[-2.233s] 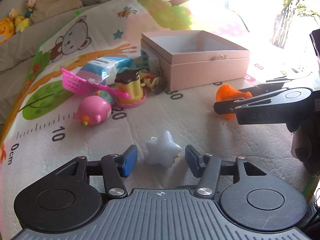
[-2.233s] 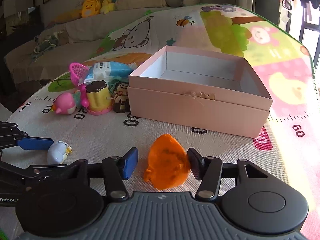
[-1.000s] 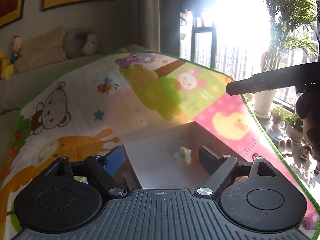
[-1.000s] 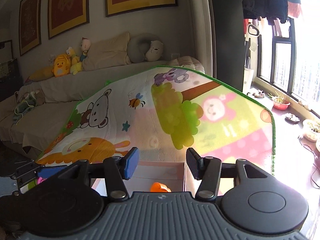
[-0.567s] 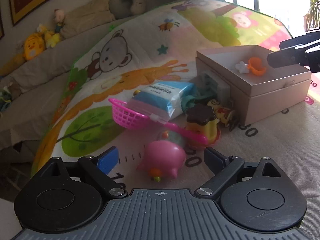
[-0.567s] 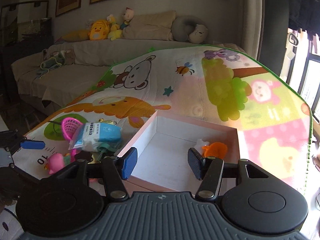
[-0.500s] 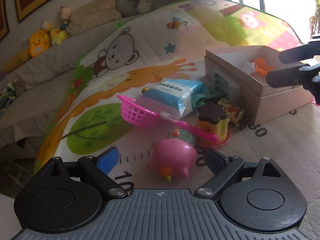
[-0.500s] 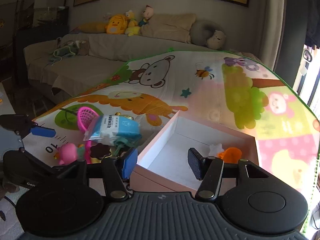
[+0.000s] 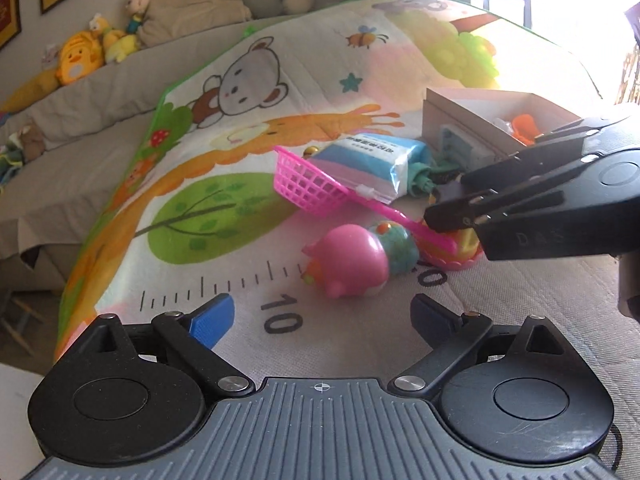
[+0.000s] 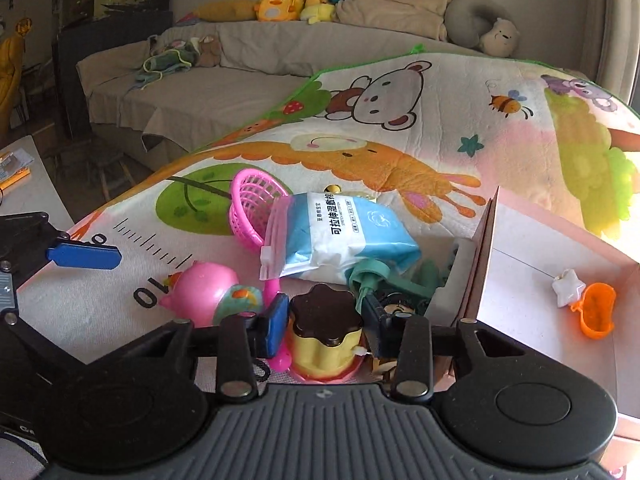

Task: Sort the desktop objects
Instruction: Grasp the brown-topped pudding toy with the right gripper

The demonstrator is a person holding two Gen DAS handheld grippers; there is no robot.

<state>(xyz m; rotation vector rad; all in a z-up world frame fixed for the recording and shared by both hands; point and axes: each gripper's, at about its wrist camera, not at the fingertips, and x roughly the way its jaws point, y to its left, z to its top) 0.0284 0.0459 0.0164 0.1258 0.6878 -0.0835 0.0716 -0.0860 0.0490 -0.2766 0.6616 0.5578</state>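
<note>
Right wrist view: right gripper jaws sit either side of the yellow pudding toy, pads at or very near its sides; firm contact cannot tell. Pink pig toy just left of it. Behind, wet-wipes pack overlaps the pink basket. Pink box to the right holds white star and orange toy. Left gripper jaws wide, empty, pig toy just ahead.
</note>
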